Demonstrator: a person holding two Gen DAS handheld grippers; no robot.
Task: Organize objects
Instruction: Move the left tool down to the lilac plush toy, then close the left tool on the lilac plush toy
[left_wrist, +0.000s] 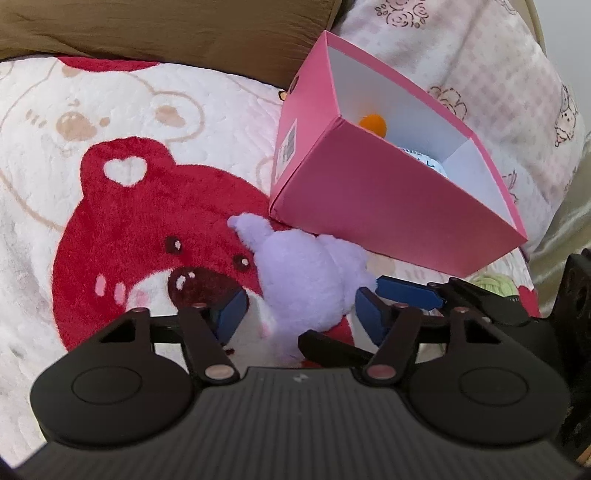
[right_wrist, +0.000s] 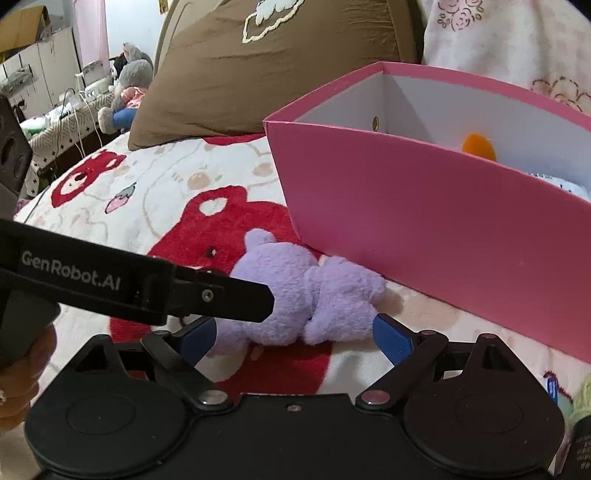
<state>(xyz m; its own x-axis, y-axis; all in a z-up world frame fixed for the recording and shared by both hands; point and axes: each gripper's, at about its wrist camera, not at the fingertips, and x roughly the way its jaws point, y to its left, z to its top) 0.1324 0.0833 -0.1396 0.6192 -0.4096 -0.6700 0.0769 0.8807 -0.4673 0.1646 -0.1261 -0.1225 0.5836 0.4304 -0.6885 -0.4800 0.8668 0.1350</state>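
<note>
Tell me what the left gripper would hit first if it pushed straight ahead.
Most likely the fluffy lilac plush toy, already between the open left gripper fingers. Behind it stands the pink cardboard box.

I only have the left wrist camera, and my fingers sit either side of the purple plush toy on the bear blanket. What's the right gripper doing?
Observer: The right gripper is open, with its fingers on either side of the same purple plush toy.
Operator: Is the brown pillow plain?
Observer: No, the brown fabric pillow has a white embroidered cloud on it.
Operator: Is there anything past it?
Observer: A grey plush toy sits beyond the bed's edge, left of the pillow.
</note>
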